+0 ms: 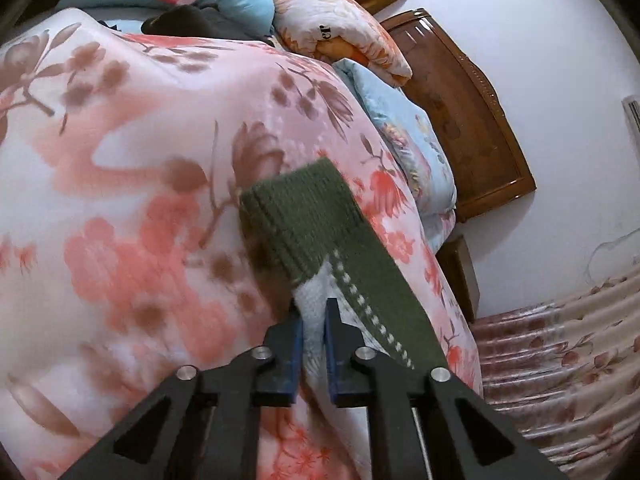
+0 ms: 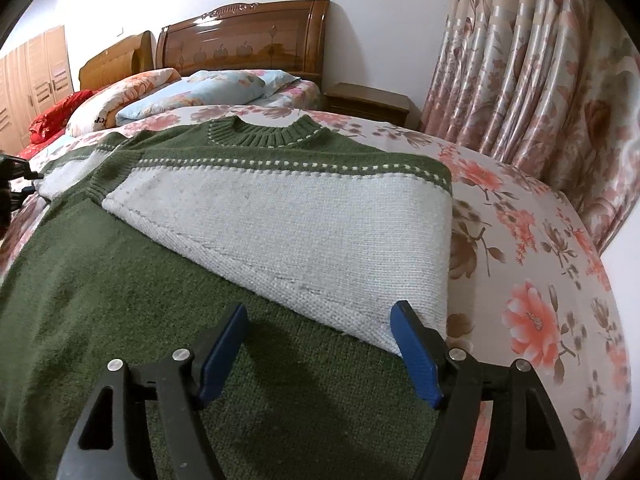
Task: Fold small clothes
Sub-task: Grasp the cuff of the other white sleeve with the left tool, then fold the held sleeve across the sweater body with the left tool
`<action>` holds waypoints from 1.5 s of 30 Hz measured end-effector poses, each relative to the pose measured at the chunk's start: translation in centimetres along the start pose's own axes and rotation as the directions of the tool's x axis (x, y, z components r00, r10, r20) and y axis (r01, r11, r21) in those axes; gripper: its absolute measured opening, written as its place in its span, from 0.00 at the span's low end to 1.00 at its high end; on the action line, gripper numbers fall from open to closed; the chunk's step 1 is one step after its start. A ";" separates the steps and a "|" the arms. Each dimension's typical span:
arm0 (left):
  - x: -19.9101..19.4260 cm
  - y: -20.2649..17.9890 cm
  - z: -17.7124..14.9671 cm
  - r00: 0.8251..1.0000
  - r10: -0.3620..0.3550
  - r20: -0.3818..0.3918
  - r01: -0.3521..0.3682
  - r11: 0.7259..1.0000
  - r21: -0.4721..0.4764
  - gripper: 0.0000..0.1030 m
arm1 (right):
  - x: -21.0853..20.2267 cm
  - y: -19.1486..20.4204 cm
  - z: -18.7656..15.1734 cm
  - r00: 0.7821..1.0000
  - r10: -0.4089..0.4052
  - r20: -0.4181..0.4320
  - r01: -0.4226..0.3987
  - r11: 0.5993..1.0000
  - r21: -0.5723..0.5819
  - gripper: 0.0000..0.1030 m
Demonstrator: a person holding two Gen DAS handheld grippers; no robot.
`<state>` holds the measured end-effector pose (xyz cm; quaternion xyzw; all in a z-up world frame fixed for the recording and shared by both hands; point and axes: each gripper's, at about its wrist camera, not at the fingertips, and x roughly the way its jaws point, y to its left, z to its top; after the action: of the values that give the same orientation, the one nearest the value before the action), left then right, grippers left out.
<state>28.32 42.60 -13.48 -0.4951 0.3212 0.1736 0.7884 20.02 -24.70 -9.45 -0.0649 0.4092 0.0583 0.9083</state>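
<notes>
A green and white knitted sweater (image 2: pixel 256 216) lies on the floral bedspread (image 2: pixel 540 280), its right sleeve folded across the body. My right gripper (image 2: pixel 320 312) is open and empty, just above the sweater's green lower body near the folded sleeve. In the left wrist view my left gripper (image 1: pixel 314 312) is shut on the sweater's left sleeve (image 1: pixel 316 232), pinching the white knit near the green ribbed cuff, which sticks out ahead of the fingers over the bedspread (image 1: pixel 140 180). The left gripper also shows at the far left of the right wrist view (image 2: pixel 16 188).
Pillows and folded quilts (image 2: pixel 192 88) lie at the head of the bed below a wooden headboard (image 2: pixel 248 36). A nightstand (image 2: pixel 368 100) and floral curtains (image 2: pixel 532 72) stand to the right. A wardrobe (image 2: pixel 32 76) is at the far left.
</notes>
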 end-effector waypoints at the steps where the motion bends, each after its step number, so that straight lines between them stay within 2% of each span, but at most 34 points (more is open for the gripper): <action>1: -0.4 -0.1 -0.3 1.000 0.005 0.015 -0.005 1.000 0.008 0.08 | 0.0 0.0 0.0 1.000 0.000 0.000 0.000 1.000 0.000 1.00; 4: -2.2 -1.2 -1.8 0.991 0.114 0.072 -0.117 0.992 0.042 0.08 | 0.0 0.0 0.0 1.000 0.003 0.001 -0.003 1.000 0.002 1.00; 6: -5.3 -3.0 -4.4 0.963 0.181 0.198 -0.194 0.980 0.048 0.08 | 0.0 -0.1 0.0 1.000 0.005 0.003 -0.005 1.000 0.004 1.00; 7: -6.5 -4.2 -5.8 0.954 0.164 0.250 -0.188 0.979 0.076 0.08 | 0.0 0.0 0.0 1.000 0.005 0.003 -0.006 1.000 0.005 1.00; 8: -7.8 -6.7 -8.4 0.953 0.100 0.288 -0.155 0.972 0.176 0.09 | 0.0 0.0 0.0 1.000 0.004 0.003 -0.004 1.000 0.004 1.00; 9: -8.2 -8.7 -10.1 0.958 0.048 0.281 -0.126 0.956 0.265 0.11 | 0.0 0.1 0.0 1.000 0.001 0.002 -0.001 1.000 0.001 1.00; 10: -8.3 -11.1 -12.4 0.968 -0.012 0.249 -0.083 0.926 0.367 0.17 | 0.0 0.0 0.0 1.000 0.000 0.001 0.000 1.000 -0.001 1.00; 11: -8.1 -13.6 -14.8 0.980 -0.077 0.184 -0.018 0.885 0.465 0.23 | 0.1 0.1 0.0 1.000 -0.002 0.000 0.002 1.000 -0.004 1.00; 12: -7.5 -16.0 -17.5 0.988 -0.130 0.081 0.066 0.836 0.545 0.25 | 0.1 0.1 0.0 1.000 -0.004 -0.001 0.004 1.000 -0.006 1.00; 13: -6.7 -17.8 -19.8 0.987 -0.157 -0.020 0.138 0.796 0.589 0.26 | 0.1 0.2 0.0 1.000 -0.005 -0.001 0.005 1.000 -0.008 1.00; 15: -4.2 -21.6 -25.0 0.964 -0.144 -0.224 0.258 0.718 0.646 0.27 | 0.1 0.2 0.0 1.000 -0.007 -0.001 0.007 1.000 -0.010 1.00; 16: -3.0 -22.9 -27.0 0.952 -0.115 -0.284 0.282 0.690 0.667 0.27 | 0.1 0.2 0.0 1.000 -0.007 -0.001 0.007 1.000 -0.010 1.00; 18: -0.2 -25.1 -31.1 0.942 -0.046 -0.333 0.287 0.626 0.725 0.27 | 0.1 0.2 0.0 1.000 -0.007 -0.001 0.007 1.000 -0.010 1.00; 20: 2.4 -26.0 -33.0 0.940 0.003 -0.342 0.277 0.581 0.765 0.27 | 0.1 0.2 -0.1 1.000 -0.007 -0.001 0.007 1.000 -0.010 1.00; 21: 3.2 -25.9 -33.6 0.940 0.026 -0.341 0.266 0.570 0.777 0.27 | 0.1 0.2 -0.1 1.000 -0.006 0.000 0.006 1.000 -0.010 1.00; 22: 4.1 -25.3 -34.1 0.942 0.037 -0.335 0.258 0.559 0.788 0.25 | 0.1 0.1 -0.1 1.000 -0.004 0.000 0.004 1.000 -0.009 1.00; 23: 3.9 -24.8 -34.1 0.950 -0.024 -0.311 0.275 0.536 0.798 0.25 | 0.0 0.1 -0.1 1.000 0.000 0.001 0.000 1.000 -0.007 1.00; 24: 3.8 -24.3 -34.1 0.946 -0.042 -0.321 0.293 0.533 0.794 0.25 | 0.0 0.1 -0.1 1.000 0.005 0.002 -0.005 1.000 -0.005 1.00; 27: 3.7 -23.8 -33.5 0.932 -0.069 -0.355 0.331 0.559 0.760 0.25 | -0.3 -0.2 -0.1 0.999 0.031 0.013 -0.031 0.999 0.008 1.00; 30: 4.1 -23.4 -33.2 0.924 -0.085 -0.372 0.349 0.580 0.736 0.25 | -1.3 -1.4 0.0 0.992 0.115 0.059 -0.118 0.991 0.065 1.00; 33: 4.1 -23.7 -33.2 0.928 -0.084 -0.362 0.342 0.573 0.744 0.26 | -2.4 -3.3 1.5 0.980 0.155 0.128 -0.171 0.978 0.123 1.00; 36: 3.8 -24.1 -33.5 0.929 -0.084 -0.360 0.342 0.564 0.752 0.28 | -1.6 -4.7 4.7 0.982 0.113 0.153 -0.132 0.984 0.118 1.00; 39: 3.6 -23.9 -33.4 0.926 -0.090 -0.366 0.350 0.569 0.744 0.28 | 1.5 -5.3 7.8 0.984 0.140 0.107 -0.148 0.986 0.080 1.00; 41: 3.6 -23.8 -33.3 0.924 -0.093 -0.370 0.354 0.571 0.740 0.28 | 5.1 -6.0 9.2 0.979 0.205 0.002 -0.204 0.976 0.075 1.00; 43: 3.6 -23.7 -33.3 0.922 -0.095 -0.375 0.359 0.572 0.737 0.28 | 7.9 -7.1 9.5 0.984 0.165 -0.064 -0.160 0.984 0.079 1.00; 44: 3.6 -23.7 -33.3 0.922 -0.095 -0.375 0.359 0.572 0.737 0.29 | 8.6 -7.8 9.4 0.989 0.124 -0.082 -0.118 0.990 0.071 1.00; 45: 3.6 -23.7 -33.3 0.922 -0.095 -0.375 0.359 0.572 0.737 0.29 | 8.7 -8.2 9.5 0.989 0.124 -0.082 -0.118 0.990 0.079 1.00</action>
<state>33.87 2.07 -10.13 -0.1504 0.4104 -0.1666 0.8838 34.03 -30.75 -9.15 -0.0087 0.4531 0.0954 0.8863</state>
